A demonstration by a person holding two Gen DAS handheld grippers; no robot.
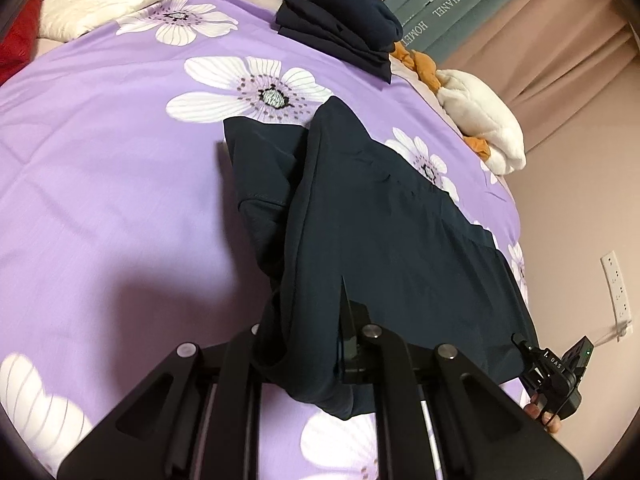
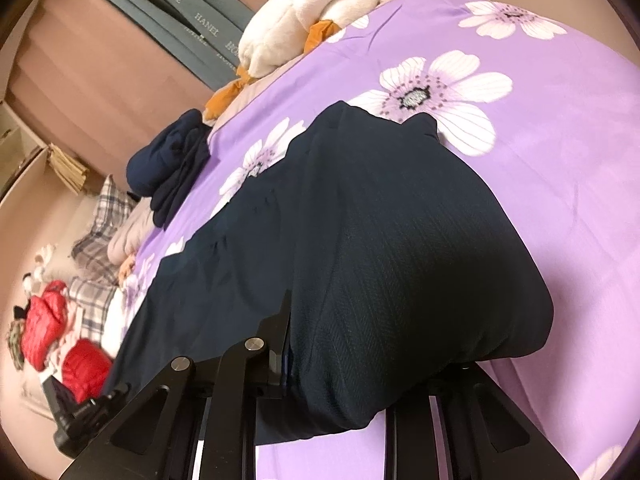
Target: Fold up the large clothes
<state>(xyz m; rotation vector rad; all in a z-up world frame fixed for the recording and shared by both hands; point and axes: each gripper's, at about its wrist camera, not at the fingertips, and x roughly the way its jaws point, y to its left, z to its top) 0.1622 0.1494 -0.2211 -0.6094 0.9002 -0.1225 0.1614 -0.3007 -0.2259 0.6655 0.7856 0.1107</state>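
Both grippers pinch the dark navy garment: the left gripper and right gripper lift its near edge off the purple floral bedspread, the rest lying there.

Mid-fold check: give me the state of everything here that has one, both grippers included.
Left hand-held gripper: shut on dark garment.
Right hand-held gripper: shut on dark garment.
Dark garment: lifted at the near edge, far end lying on the bedspread, not yet folded flat.
Folded navy clothes: stacked at the far side of the bed.
Purple bedspread: spread out flat.
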